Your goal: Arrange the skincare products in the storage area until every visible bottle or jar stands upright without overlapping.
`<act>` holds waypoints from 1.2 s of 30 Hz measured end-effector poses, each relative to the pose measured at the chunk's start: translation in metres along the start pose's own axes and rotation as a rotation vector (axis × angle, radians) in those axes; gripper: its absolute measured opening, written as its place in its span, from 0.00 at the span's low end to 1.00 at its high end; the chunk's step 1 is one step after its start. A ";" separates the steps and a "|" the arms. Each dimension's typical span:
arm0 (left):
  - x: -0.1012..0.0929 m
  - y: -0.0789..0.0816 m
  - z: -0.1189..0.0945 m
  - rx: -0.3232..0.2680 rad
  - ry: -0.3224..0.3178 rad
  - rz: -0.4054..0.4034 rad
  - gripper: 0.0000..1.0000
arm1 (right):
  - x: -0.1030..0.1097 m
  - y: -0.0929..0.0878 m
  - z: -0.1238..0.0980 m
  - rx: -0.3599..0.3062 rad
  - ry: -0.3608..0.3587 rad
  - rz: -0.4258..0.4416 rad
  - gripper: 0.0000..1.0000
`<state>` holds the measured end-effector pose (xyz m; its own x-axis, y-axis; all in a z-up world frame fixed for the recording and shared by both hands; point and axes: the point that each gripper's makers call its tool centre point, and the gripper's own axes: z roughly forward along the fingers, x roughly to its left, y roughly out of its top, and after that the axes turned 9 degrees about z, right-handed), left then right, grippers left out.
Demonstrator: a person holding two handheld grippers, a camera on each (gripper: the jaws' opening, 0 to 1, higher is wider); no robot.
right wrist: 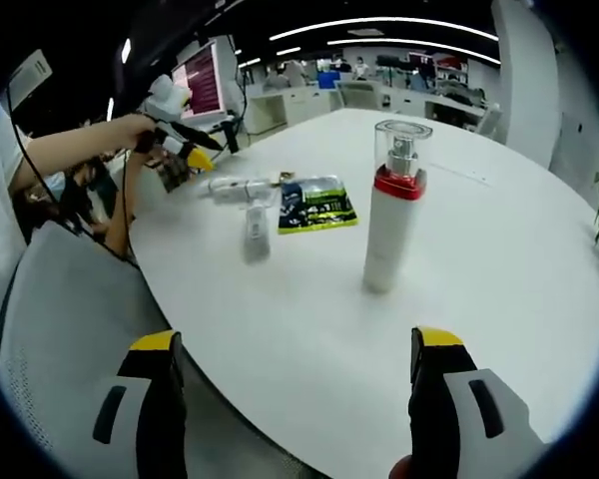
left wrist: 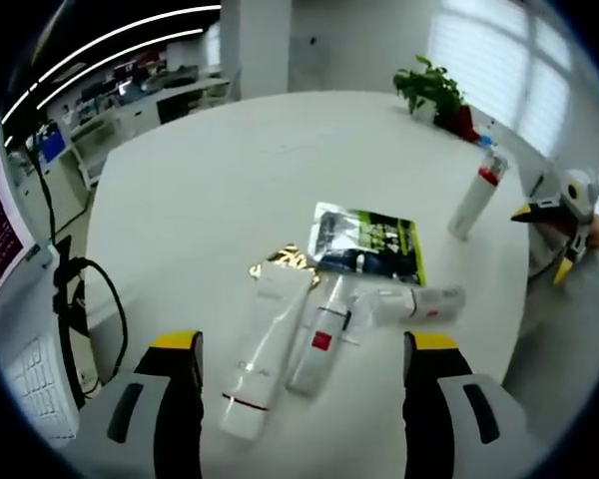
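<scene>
While one pump bottle (right wrist: 394,205) stands upright, both grippers hang open and empty; next, lift a fallen tube (left wrist: 262,351) off the worktop (left wrist: 200,200).

Glossy foil sachet (left wrist: 367,244) on smooth white table (left wrist: 210,190).

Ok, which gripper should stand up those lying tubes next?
Left, probably. Its open jaws point straight at the lying tubes, just ahead of them. The right gripper faces the pump bottle, which is upright already, with the tubes far beyond it.
</scene>
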<state>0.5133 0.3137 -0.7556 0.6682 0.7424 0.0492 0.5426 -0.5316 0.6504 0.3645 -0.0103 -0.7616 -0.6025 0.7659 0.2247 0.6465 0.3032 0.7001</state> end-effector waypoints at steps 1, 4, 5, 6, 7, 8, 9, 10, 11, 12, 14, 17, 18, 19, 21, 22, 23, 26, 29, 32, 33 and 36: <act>0.000 0.000 0.001 0.003 0.001 0.001 0.74 | 0.000 0.000 0.000 0.001 0.000 0.000 0.93; 0.015 -0.005 0.005 0.035 0.019 0.011 0.72 | -0.002 -0.002 0.001 0.002 0.000 0.011 0.93; 0.018 -0.007 0.006 0.047 0.021 0.014 0.71 | -0.002 -0.002 0.001 0.002 0.001 0.015 0.93; 0.020 -0.010 0.008 0.068 0.026 0.025 0.70 | -0.002 -0.002 0.001 0.002 0.003 0.018 0.93; 0.021 -0.012 0.008 0.079 0.030 0.030 0.69 | -0.001 -0.002 0.001 0.002 0.006 0.021 0.93; 0.027 -0.018 0.010 0.115 0.035 0.040 0.68 | -0.001 -0.003 0.002 0.005 0.008 0.023 0.93; 0.029 -0.019 0.013 0.120 0.032 0.040 0.69 | 0.000 -0.004 0.002 0.010 0.009 0.021 0.93; 0.029 -0.022 0.011 0.132 0.034 0.039 0.69 | 0.000 -0.004 0.002 0.013 0.008 0.017 0.93; 0.030 -0.024 0.011 0.141 0.034 0.040 0.69 | 0.000 -0.004 0.002 0.015 0.007 0.014 0.93; 0.031 -0.027 0.013 0.155 0.031 0.040 0.68 | 0.001 -0.004 0.002 0.016 0.006 0.011 0.93; 0.033 -0.030 0.020 0.175 0.017 0.040 0.68 | 0.002 -0.003 0.001 0.015 0.008 0.011 0.93; 0.035 -0.036 0.023 0.209 0.010 0.048 0.67 | 0.000 -0.004 0.002 0.014 0.008 0.016 0.93; 0.035 -0.038 0.024 0.218 0.013 0.051 0.68 | 0.000 -0.005 0.003 0.015 0.008 0.018 0.93; 0.036 -0.040 0.025 0.231 0.015 0.061 0.68 | 0.000 -0.005 0.002 0.016 0.007 0.018 0.93; 0.036 -0.043 0.027 0.262 0.020 0.089 0.68 | 0.001 -0.004 0.002 0.017 0.006 0.012 0.93; 0.037 -0.043 0.032 0.264 0.014 0.095 0.68 | 0.002 -0.003 0.001 0.015 0.006 0.006 0.93; 0.037 -0.043 0.035 0.265 0.011 0.094 0.69 | 0.002 -0.003 0.002 0.014 0.006 0.004 0.93; 0.035 -0.042 0.036 0.277 -0.004 0.092 0.68 | 0.002 -0.004 0.001 0.023 0.005 0.003 0.93; 0.037 -0.041 0.038 0.271 -0.003 0.092 0.69 | 0.002 -0.003 0.001 0.017 0.004 0.006 0.93; 0.040 -0.039 0.040 0.267 -0.009 0.106 0.68 | 0.001 -0.004 0.001 0.019 0.001 0.009 0.93; 0.041 -0.039 0.040 0.268 -0.010 0.107 0.69 | 0.000 -0.004 0.001 0.020 0.001 0.010 0.93; 0.038 -0.035 0.040 0.268 -0.012 0.108 0.68 | 0.001 -0.004 0.001 0.022 0.000 0.009 0.93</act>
<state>0.5396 0.3442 -0.8065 0.7345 0.6716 0.0976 0.5821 -0.6973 0.4182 0.3618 -0.0103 -0.7650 -0.5965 0.7686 0.2311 0.6622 0.3086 0.6828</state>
